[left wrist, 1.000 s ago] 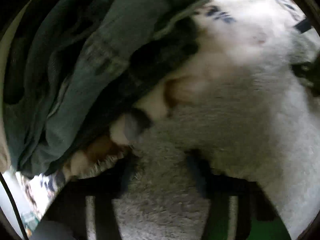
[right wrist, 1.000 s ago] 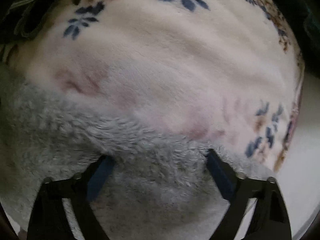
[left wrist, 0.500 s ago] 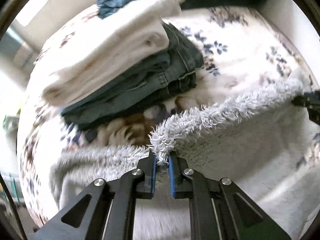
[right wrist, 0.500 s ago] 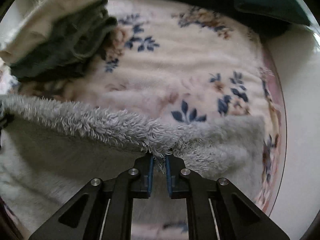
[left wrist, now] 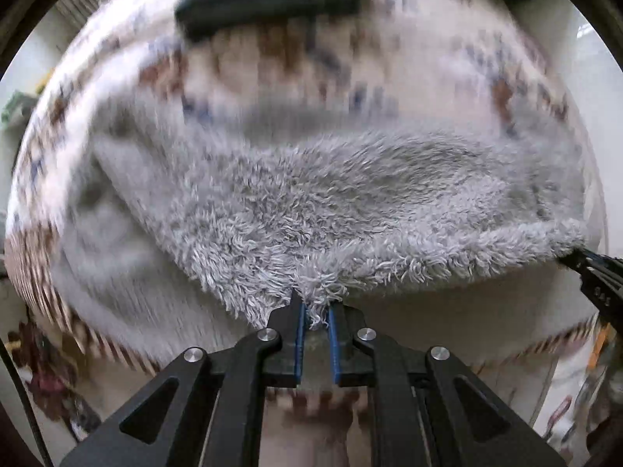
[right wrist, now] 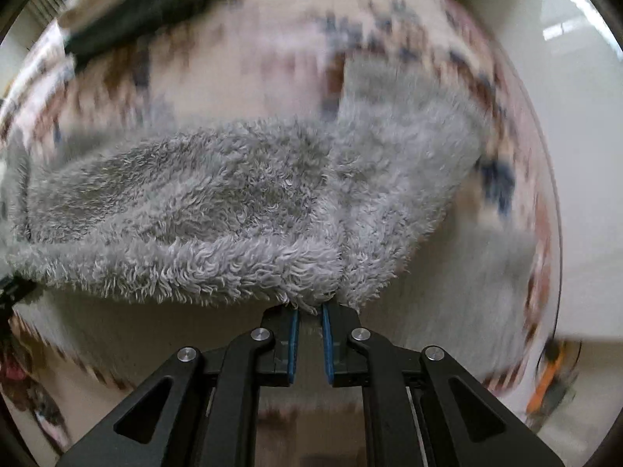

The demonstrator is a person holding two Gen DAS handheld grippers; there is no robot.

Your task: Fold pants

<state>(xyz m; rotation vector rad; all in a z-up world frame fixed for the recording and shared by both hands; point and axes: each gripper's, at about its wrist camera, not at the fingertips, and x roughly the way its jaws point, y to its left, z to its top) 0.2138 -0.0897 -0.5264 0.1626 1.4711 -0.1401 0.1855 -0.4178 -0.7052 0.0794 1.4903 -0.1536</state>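
Both claws are pinching the same fluffy grey pants. Up close in the left view, the left gripper (left wrist: 314, 317) has its two black fingers squeezed in on a tuft at the edge of the pants (left wrist: 331, 202). The blue pads (left wrist: 299, 334) press the fuzzy cloth from both sides. In the right view, the right gripper (right wrist: 309, 315) does the same thing. Its fingers are closed on the pants (right wrist: 218, 210) at a corner where the cloth bunches into a fold.

A little farther out, the edge of the pants stretches between the two claws like a soft line. The pants are lifted at this edge and hang down and away to the blanket behind. In the left view, the tip of the right gripper (left wrist: 595, 272) shows at the far right, holding the other end of that edge. In the right view, a small dark bit of the left gripper (right wrist: 11, 292) shows at the far left.

Farther back, the rest of the pants lies on a cream blanket with blue and brown flowers (left wrist: 447, 62). The blanket looks blurry.

At the very back is a dark pile of folded clothes (left wrist: 272, 0) on the blanket. It shows in the right view too, at the top left (right wrist: 148, 4).
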